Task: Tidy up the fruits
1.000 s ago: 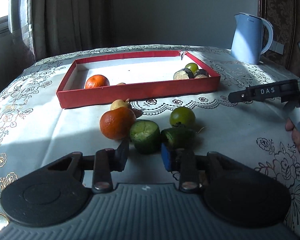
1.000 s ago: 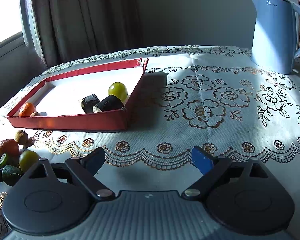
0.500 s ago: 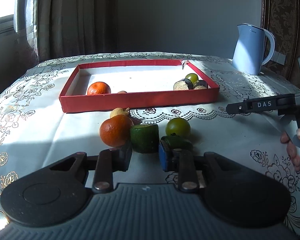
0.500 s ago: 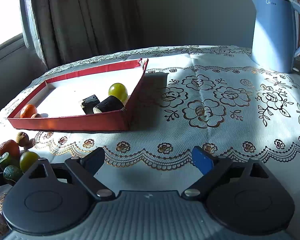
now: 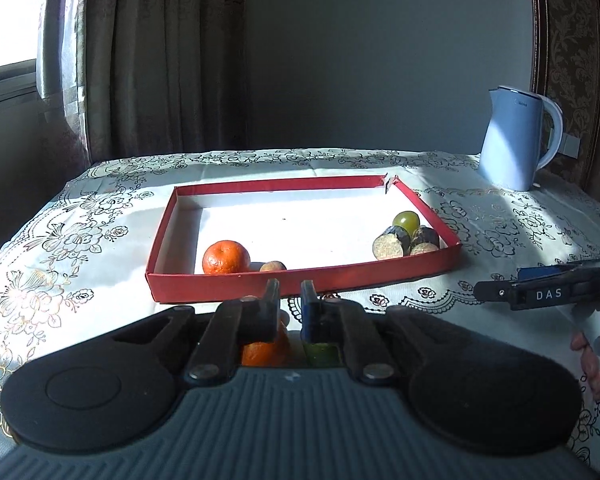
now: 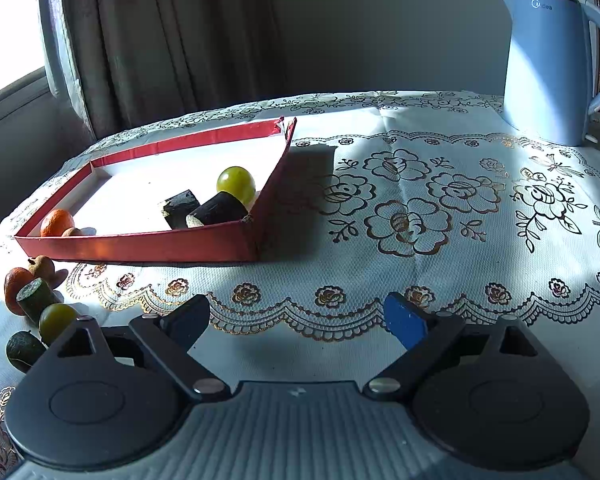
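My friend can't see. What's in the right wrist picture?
The open right gripper hovers over a flowered tablecloth. A red tray at left holds a green grape, dark pieces and an orange; a blue kettle stands behind.

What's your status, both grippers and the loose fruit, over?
Left gripper nearly shut, empty. Right gripper open, empty. Five fruit pieces outside red tray. Nothing blocks tray.

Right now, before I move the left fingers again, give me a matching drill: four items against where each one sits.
1. round orange mandarin
2. round green grape
3. pale blue plastic kettle
4. green cut cylinder piece

A. on the floral tablecloth, in front of the red cardboard tray
B. tray's right end
C. tray's near-left corner
D. table's far right

Pairs: 1-C, 2-B, 3-D, 4-A
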Action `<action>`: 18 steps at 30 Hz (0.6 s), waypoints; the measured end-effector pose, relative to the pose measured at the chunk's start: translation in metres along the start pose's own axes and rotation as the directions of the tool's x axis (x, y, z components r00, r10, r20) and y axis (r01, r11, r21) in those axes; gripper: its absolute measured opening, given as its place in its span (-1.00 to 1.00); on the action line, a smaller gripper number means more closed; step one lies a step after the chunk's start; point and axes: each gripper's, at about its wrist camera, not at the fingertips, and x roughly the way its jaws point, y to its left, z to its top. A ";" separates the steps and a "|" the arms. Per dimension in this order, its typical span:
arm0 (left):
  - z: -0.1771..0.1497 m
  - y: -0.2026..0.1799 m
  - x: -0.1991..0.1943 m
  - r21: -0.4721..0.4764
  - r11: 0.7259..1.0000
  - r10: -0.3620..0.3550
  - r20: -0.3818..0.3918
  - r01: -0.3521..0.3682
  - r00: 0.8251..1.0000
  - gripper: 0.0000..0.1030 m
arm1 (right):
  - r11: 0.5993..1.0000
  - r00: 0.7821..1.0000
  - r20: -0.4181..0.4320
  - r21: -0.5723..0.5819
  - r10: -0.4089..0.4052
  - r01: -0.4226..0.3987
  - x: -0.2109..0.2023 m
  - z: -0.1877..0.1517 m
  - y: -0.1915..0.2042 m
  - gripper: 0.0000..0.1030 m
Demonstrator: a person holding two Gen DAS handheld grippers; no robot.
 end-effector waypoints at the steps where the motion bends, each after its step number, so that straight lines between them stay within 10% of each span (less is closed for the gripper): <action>1: -0.003 -0.002 -0.002 0.016 1.000 -0.006 -0.003 0.006 1.000 -0.75 | 1.000 1.000 0.000 0.000 0.001 -0.001 0.000 0.000 0.000 0.87; 12: -0.038 -0.033 -0.022 0.048 0.988 -0.146 -0.052 0.148 0.988 0.01 | 1.000 1.000 -0.004 -0.008 -0.002 0.002 0.001 0.000 0.000 0.89; 18: -0.045 -0.051 -0.002 0.050 0.988 -0.139 -0.096 0.144 0.986 0.07 | 1.000 1.000 -0.004 -0.008 -0.002 0.002 0.001 0.000 0.000 0.88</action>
